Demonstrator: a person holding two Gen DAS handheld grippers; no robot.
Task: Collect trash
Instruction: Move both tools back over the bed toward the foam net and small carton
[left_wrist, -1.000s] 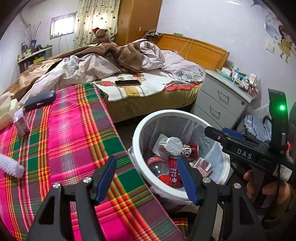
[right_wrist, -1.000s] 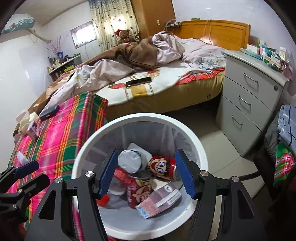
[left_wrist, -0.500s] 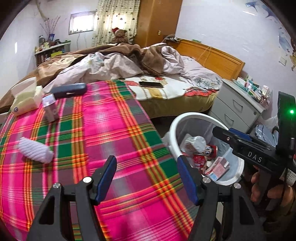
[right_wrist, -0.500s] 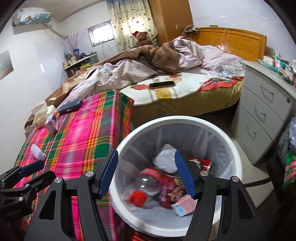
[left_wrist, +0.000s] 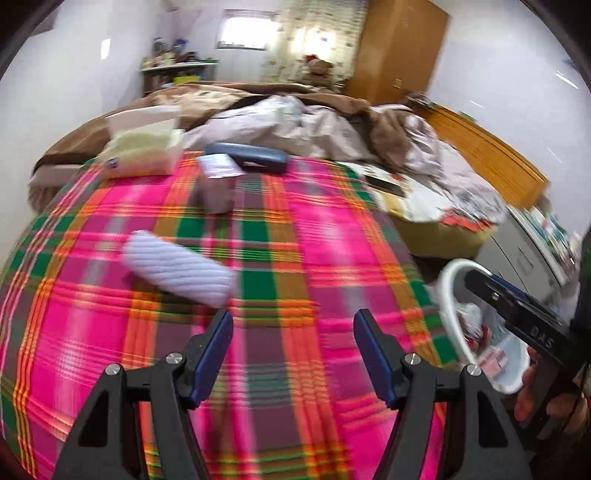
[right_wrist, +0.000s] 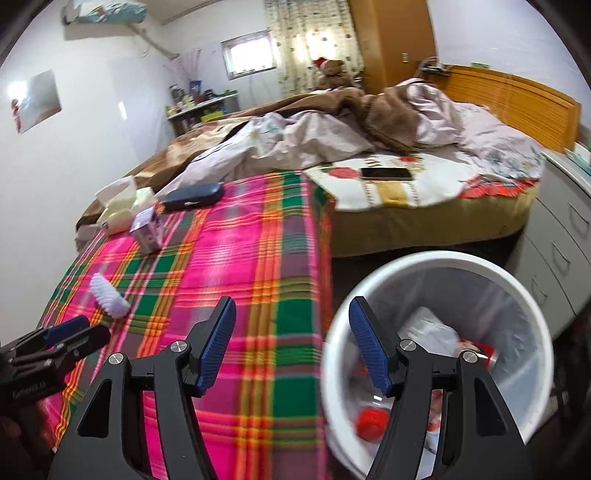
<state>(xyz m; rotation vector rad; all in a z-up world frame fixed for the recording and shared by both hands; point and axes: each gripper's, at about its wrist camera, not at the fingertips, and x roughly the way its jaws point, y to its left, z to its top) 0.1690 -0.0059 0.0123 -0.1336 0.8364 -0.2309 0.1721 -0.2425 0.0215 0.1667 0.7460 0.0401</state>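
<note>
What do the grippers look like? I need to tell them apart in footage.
Left gripper and right gripper look identical: black angular plastic arms, silver pivot bolts, and flat blue ribbed fingers. From the left view, the right one's body bears white "DAS" lettering. A bare hand grips it; no sleeves visible.

White ribbed wrappers on the plaid cloth: one (left_wrist: 177, 267) (right_wrist: 109, 295)
Small cartons standing on the cloth: one (left_wrist: 218, 184) (right_wrist: 147, 230)
Dark blue cases: one (left_wrist: 246, 158) (right_wrist: 192, 195)
Tissue boxes: one (left_wrist: 142, 142) (right_wrist: 122, 206)
Waste bins: one (right_wrist: 443, 260) (left_wrist: 448, 295)
Red-capped bottles in the bin: one (right_wrist: 371, 421)
Other items in the bin: perhaps three or four, too blurred to count
Phones on the bed: one (right_wrist: 386, 173)
Teddy bears: one (right_wrist: 332, 72)
Grippers: two, the left gripper (left_wrist: 293, 356) and the right gripper (right_wrist: 291, 347), each with jaws apart and nothing between them
</note>
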